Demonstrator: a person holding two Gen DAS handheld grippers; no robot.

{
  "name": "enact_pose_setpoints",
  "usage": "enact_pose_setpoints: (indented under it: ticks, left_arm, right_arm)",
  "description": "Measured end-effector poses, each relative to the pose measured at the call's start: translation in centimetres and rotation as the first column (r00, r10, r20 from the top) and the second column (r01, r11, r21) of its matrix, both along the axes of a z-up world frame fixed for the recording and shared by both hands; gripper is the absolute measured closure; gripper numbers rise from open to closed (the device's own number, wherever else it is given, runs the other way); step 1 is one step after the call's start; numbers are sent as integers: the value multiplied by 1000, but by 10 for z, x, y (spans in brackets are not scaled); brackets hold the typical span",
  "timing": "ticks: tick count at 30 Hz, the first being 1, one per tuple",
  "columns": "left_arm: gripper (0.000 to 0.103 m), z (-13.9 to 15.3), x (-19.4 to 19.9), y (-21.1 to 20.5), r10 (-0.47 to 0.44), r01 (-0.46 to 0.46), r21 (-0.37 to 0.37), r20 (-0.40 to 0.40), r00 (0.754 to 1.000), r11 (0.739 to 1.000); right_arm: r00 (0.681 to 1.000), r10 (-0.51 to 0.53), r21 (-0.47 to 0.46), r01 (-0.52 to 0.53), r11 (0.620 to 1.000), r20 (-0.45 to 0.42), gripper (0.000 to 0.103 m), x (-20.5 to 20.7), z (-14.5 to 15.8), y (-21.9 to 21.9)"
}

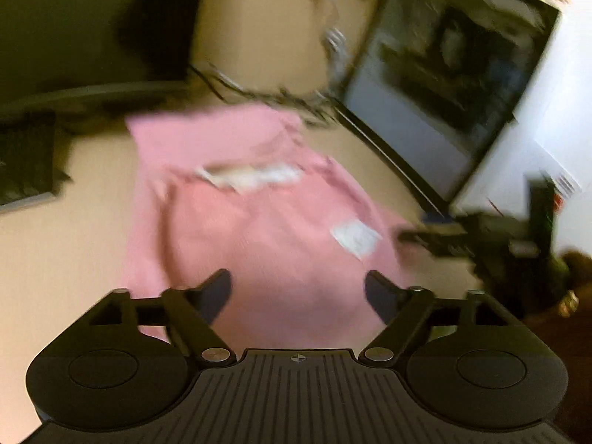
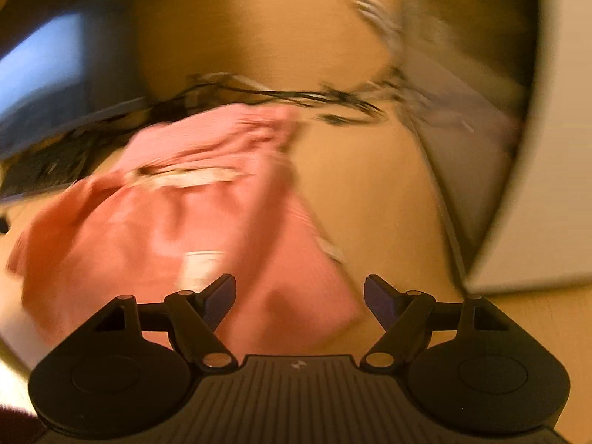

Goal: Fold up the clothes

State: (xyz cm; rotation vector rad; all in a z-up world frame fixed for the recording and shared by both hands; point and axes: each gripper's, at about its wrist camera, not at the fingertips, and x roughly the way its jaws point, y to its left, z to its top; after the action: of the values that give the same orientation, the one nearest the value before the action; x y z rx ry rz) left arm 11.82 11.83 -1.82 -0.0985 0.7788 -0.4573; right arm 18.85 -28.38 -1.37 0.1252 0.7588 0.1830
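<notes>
A pink garment (image 1: 255, 222) lies spread on the light wooden table (image 1: 66, 251), with a white collar lining (image 1: 251, 177) and a white label (image 1: 355, 238) showing. My left gripper (image 1: 298, 290) hovers over the garment's near part, jaws wide apart, nothing between them. In the right wrist view the same pink garment (image 2: 166, 222) lies left of centre, its near corner under my right gripper (image 2: 299, 296). That gripper is open too and holds nothing. Both views are blurred by motion.
A dark monitor (image 1: 444, 85) stands at the right of the table, a keyboard (image 1: 26, 159) at the left. Tangled black cables (image 2: 296, 96) run along the back behind the garment. A pale curved object (image 2: 536, 185) rises at the right. Bare wood (image 2: 377, 199) lies right of the garment.
</notes>
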Motion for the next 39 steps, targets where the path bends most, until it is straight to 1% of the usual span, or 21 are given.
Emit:
enact_pose_setpoints:
  ticks: [3, 5, 6, 8, 9, 12, 13, 14, 15, 17, 20, 21, 23, 26, 27, 29, 30, 32, 33, 37, 39]
  left_arm:
    - [12, -10, 16, 7, 154, -153, 118, -5, 988, 981]
    - [12, -25, 27, 14, 245, -233, 185, -47, 968, 955]
    - [12, -31, 32, 18, 265, -248, 188, -72, 961, 950]
    - [12, -42, 40, 22, 287, -264, 185, -108, 952, 946]
    - [12, -47, 43, 23, 289, -265, 180, -121, 950, 947]
    - [20, -56, 51, 16, 266, -242, 177, -133, 955, 954]
    - [24, -59, 52, 14, 256, -231, 179, -133, 957, 956]
    - [38, -59, 51, 14, 250, -225, 184, -126, 960, 957]
    - [55, -59, 50, 14, 245, -220, 189, -120, 962, 957]
    - [70, -56, 49, 12, 226, -204, 192, -100, 969, 960]
    - [76, -47, 44, 1, 150, -134, 211, -61, 987, 968]
    - [77, -44, 41, -4, 117, -104, 222, -48, 992, 969]
    - [77, -39, 37, -13, 51, -43, 245, -24, 998, 969]
    - [75, -49, 39, -24, -11, 28, 244, -72, 997, 969]
    - [71, -54, 39, -26, -24, 45, 240, -89, 996, 970]
    - [65, -59, 41, -24, -31, 52, 213, -100, 994, 976]
    - [57, -58, 40, -24, -33, 54, 194, -107, 994, 980]
    - [43, -54, 36, -23, -57, 74, 151, -118, 991, 986]
    - [37, -53, 34, -24, -82, 98, 144, -118, 990, 985]
    - [32, -54, 27, -26, -144, 162, 143, -132, 981, 976]
    - [31, -56, 24, -27, -154, 175, 135, -148, 977, 975]
  right_arm:
    - [998, -46, 26, 47, 999, -31, 26, 1, -10, -5]
    - [1000, -7, -5, 7, 1000, -8, 27, -2, -14, 4]
    - [1000, 17, -23, -17, 1000, 6, 33, -3, -15, 9]
    - [998, 61, -59, -59, 996, 22, 62, 1, -14, 21]
    - [996, 82, -77, -80, 994, 29, 95, 4, -13, 27]
    - [983, 143, -117, -129, 985, 116, 98, 5, 11, 43]
    - [966, 210, -170, -184, 968, 151, 99, 1, 22, 54]
    - [943, 277, -225, -234, 946, 182, 99, -3, 33, 65]
    - [915, 360, -293, -299, 908, 181, 99, -7, 38, 78]
    - [851, 515, -420, -430, 799, 108, 99, -17, 29, 102]
    - [761, 649, -530, -552, 643, -5, 99, -29, 6, 121]
    - [740, 672, -543, -577, 610, -31, 99, -30, 2, 124]
    - [711, 700, -545, -615, 570, -70, 98, -29, 0, 129]
    - [663, 737, -545, -668, 507, -128, 94, -26, -4, 137]
    - [651, 746, -534, -684, 497, -140, 93, -26, -3, 137]
    - [627, 764, -490, -718, 493, -150, 75, -25, 1, 136]
    - [613, 775, -456, -740, 494, -154, 63, -25, 2, 135]
    - [599, 784, -385, -770, 509, -161, 57, -25, 3, 132]
    - [602, 782, -352, -775, 525, -160, 57, -24, 3, 129]
    - [658, 736, -249, -749, 614, -161, 51, -14, 1, 117]
    - [665, 729, -251, -742, 622, -160, 47, -14, 1, 114]
